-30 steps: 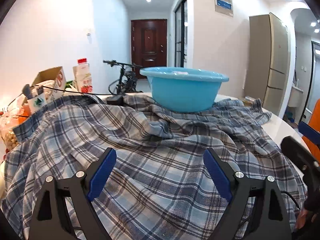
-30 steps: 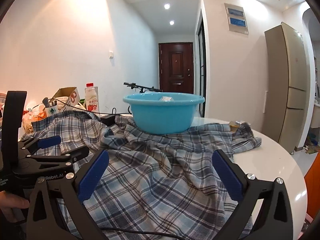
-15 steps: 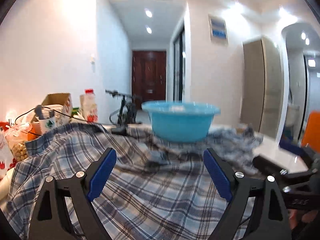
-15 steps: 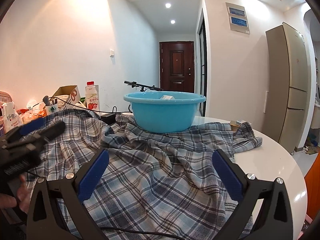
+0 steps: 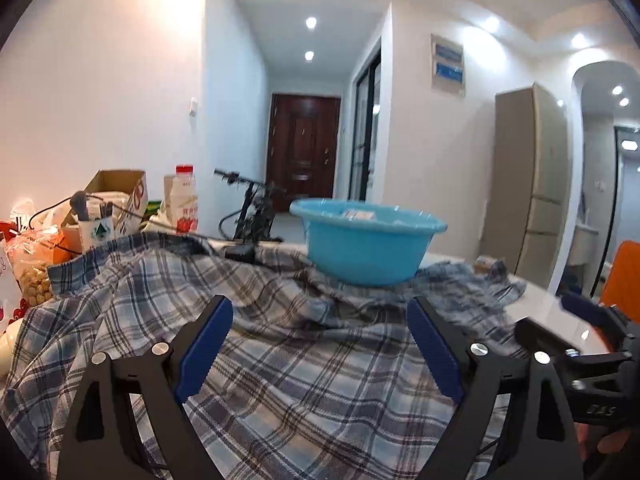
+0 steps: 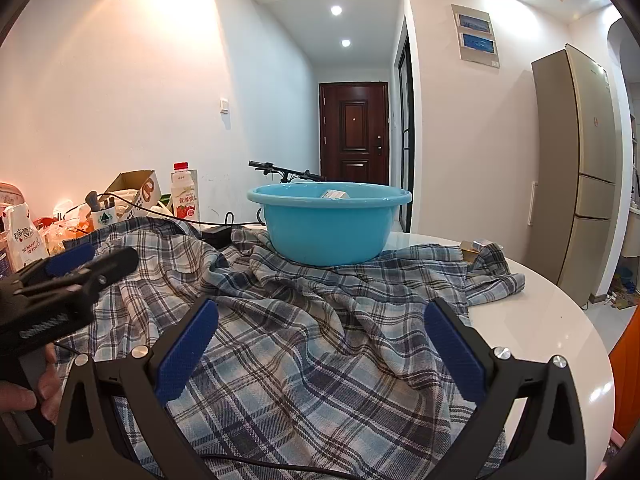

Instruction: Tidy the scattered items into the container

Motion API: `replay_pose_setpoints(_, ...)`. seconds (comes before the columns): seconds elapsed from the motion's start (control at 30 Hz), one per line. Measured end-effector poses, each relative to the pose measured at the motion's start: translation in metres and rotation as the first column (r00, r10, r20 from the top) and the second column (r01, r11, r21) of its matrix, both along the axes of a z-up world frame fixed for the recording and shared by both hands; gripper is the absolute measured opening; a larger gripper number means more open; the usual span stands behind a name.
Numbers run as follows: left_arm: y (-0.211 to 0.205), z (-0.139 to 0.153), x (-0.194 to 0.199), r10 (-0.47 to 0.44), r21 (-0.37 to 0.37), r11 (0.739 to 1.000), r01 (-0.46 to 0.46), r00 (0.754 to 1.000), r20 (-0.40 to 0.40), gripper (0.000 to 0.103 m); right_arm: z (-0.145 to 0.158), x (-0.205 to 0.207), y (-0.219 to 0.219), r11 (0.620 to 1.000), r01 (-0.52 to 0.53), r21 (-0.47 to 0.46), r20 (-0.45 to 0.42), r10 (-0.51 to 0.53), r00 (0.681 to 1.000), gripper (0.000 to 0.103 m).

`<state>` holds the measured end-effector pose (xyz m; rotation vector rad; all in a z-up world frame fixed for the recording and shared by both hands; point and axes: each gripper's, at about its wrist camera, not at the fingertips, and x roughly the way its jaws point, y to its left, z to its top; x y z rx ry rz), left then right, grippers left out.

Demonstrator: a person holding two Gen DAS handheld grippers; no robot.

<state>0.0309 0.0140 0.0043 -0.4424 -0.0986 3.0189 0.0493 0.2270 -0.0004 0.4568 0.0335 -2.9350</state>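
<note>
A light blue plastic basin stands on a rumpled blue plaid shirt spread over a white round table. A small white packet lies inside the basin. My left gripper is open and empty above the near part of the shirt. My right gripper is open and empty above the shirt too. Each gripper shows at the edge of the other's view, the left one in the right wrist view. A small box sits by the shirt's far right sleeve.
At the table's left are a cardboard box, a milk carton, a cup with brushes, snack bags and a black adapter with cable. A bicycle and a fridge stand beyond.
My left gripper has lifted and tilted up, so the basin sits lower in its view. In the right view it moved from low left to higher. My right gripper barely moved.
</note>
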Motion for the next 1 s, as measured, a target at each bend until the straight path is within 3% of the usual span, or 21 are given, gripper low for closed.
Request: replay_pose_setpoints(1.0, 0.012, -0.001, 0.002, 0.012, -0.071, 0.997, -0.012, 1.000, -0.007, 0.091, -0.001, 0.000, 0.002, 1.000, 0.022, -0.006, 0.005, -0.022, 1.000, 0.103)
